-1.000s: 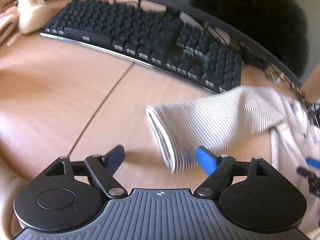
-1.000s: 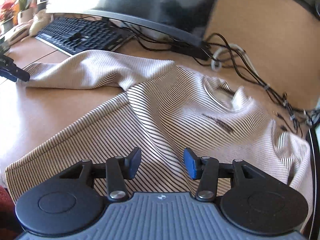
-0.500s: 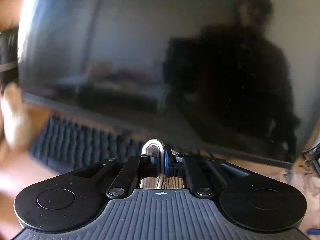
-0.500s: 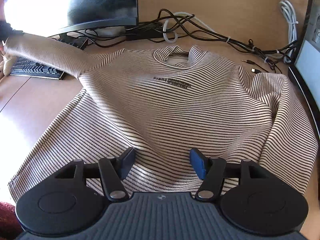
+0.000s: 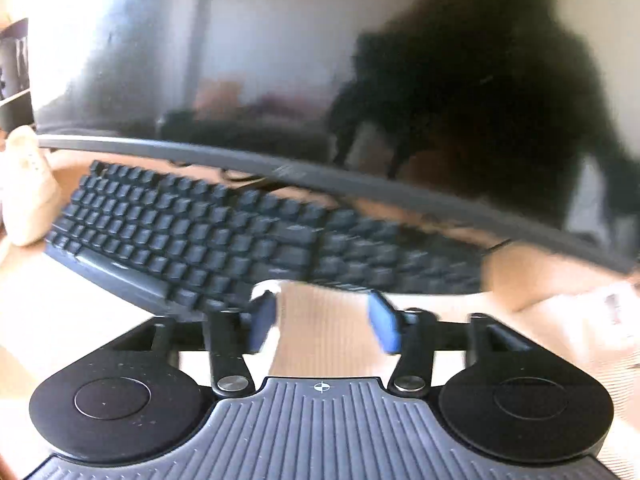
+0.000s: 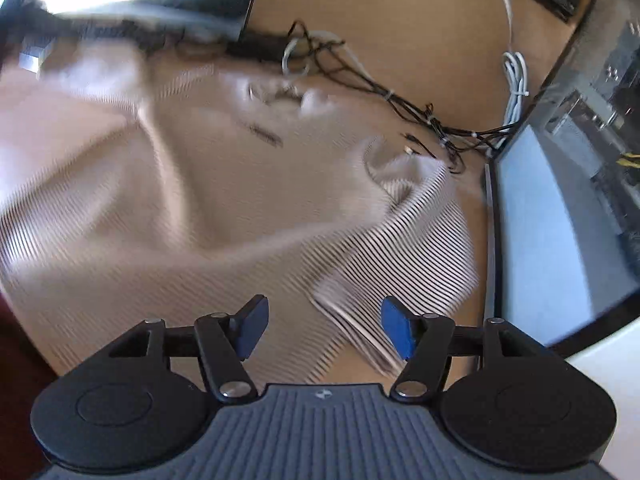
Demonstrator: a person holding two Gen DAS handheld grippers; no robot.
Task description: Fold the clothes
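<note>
Cables (image 6: 404, 104) are crowding the far tabletop (image 6: 400, 20) (snag risk) beside the striped shirt (image 6: 224, 208); left tongs (image 5: 324, 320) have just been opening, sleeve (image 5: 324, 332) loose between them; right tongs (image 6: 324, 328) are standing apart, empty.

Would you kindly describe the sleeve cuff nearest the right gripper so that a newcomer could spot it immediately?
Start at the wooden desk and find the beige striped shirt spread over it. Follow its right edge towards the glass-sided computer case; the sleeve cuff lies there, before the open right gripper. Its layered, dark-striped hem edge sets it apart.

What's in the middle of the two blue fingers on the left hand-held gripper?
A strip of the striped shirt, probably its sleeve, lies between the open left hand-held gripper's blue fingers; they have just opened. The left wrist view shows it.
</note>
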